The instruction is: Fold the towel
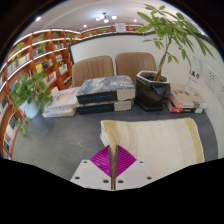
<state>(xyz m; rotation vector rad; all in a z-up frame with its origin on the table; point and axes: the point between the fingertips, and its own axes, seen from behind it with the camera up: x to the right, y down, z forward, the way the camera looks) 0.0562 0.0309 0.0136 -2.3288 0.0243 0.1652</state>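
Observation:
A cream towel lies on the grey table just ahead of my fingers and to their right. One edge of it is pulled up into a thin vertical fold that runs down between my two magenta pads. My gripper is shut on that fold, with both pads pressed against it. The rest of the towel lies flat on the table beyond the fingers.
Stacks of books lie at the table's far side. A potted plant in a black pot stands at the far right, and another plant at the left. Two chairs and bookshelves stand behind the table.

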